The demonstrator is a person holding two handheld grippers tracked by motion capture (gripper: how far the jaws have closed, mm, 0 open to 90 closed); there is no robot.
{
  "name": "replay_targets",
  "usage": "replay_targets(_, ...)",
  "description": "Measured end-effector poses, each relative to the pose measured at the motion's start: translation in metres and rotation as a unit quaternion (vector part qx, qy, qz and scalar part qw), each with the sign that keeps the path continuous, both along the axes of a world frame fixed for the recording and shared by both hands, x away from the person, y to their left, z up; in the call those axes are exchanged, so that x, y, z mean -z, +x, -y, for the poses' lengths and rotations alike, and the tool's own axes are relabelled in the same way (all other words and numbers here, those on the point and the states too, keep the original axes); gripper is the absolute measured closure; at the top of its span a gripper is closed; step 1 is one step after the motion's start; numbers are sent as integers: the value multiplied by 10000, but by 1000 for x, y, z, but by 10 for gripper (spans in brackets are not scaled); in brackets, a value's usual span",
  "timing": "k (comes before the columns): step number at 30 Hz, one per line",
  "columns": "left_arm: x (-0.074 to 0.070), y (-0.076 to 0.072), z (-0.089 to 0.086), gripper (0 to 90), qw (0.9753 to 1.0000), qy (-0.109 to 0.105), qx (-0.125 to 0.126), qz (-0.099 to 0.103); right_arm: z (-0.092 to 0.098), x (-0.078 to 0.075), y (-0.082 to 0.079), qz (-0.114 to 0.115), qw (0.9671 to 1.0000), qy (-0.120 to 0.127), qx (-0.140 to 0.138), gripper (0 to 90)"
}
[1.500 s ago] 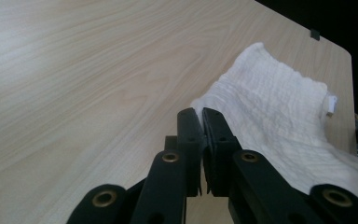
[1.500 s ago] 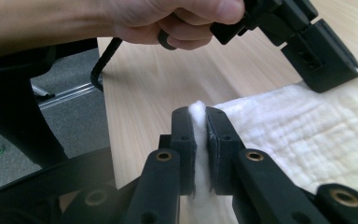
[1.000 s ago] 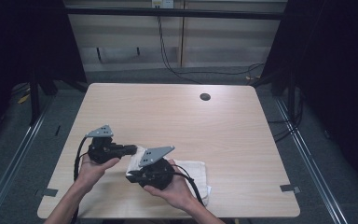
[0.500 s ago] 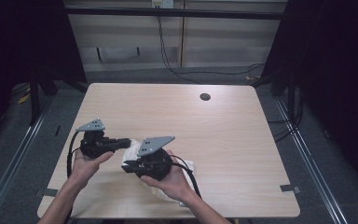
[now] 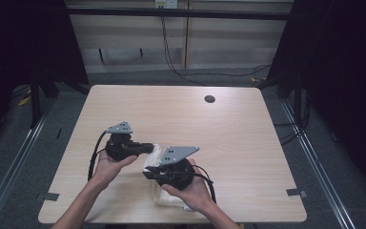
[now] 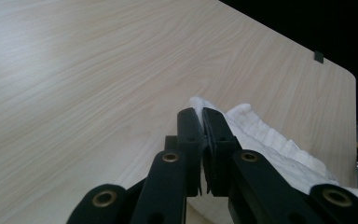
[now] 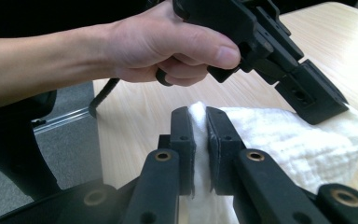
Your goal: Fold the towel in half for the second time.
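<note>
Towel [image 5: 158,160], white and folded thick, lies on the near part of the wooden table [image 5: 228,129], between the person's two hands. From the high view it is mostly hidden under the grippers, with pale edges showing beside the left gripper [image 5: 148,148] and beneath the right gripper [image 5: 147,172].

The right gripper view gives what the high view cannot: its own two black jaws are closed on a raised fold of the towel [image 7: 303,144], white cloth pinched between them. Farther off in that same view, the left hand [image 7: 168,44] holds the other gripper [image 7: 324,109] tilted downward, its tip touching the towel's far upper edge near a corner.

The left gripper view looks along the left gripper [image 6: 202,135] across bare table [image 6: 74,70]. Its jaws stand very close together, with a thin edge of the towel [image 6: 270,140] caught between them at the tips. The rest of the cloth bunches to the right of the jaws, showing its ribbed weave, a detail too small to read from above.

The high view alone shows the layout: both forearms entering from the bottom edge, a cable [image 5: 94,155] looping from the left gripper, and a small dark round hole [image 5: 209,99] in the far part of the table, well apart from the towel.
</note>
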State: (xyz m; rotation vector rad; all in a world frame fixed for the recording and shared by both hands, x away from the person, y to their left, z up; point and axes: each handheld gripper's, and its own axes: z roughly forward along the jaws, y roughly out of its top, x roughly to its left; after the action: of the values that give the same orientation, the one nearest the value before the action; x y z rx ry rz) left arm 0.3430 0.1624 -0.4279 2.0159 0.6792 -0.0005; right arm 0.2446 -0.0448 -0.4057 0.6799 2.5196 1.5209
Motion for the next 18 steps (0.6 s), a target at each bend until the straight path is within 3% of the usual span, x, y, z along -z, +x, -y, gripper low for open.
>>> replay_targets(3,1,0,9,868,10000,-20,75,-15,10,4,-4,-52,10000,-20,78,819)
replay_targets(8,7,2,30,867,9993,283,248,-48,21,11,-9,-138,9996,-123,218,810)
replay_targets(11,13,3,40,867,9988,341,338,-111,28,15,-12,-160,9991,-185,335,809)
replay_targets(18,28,3,52,866,9981,304,405,-355,42,30,-24,-200,9981,-259,529,785)
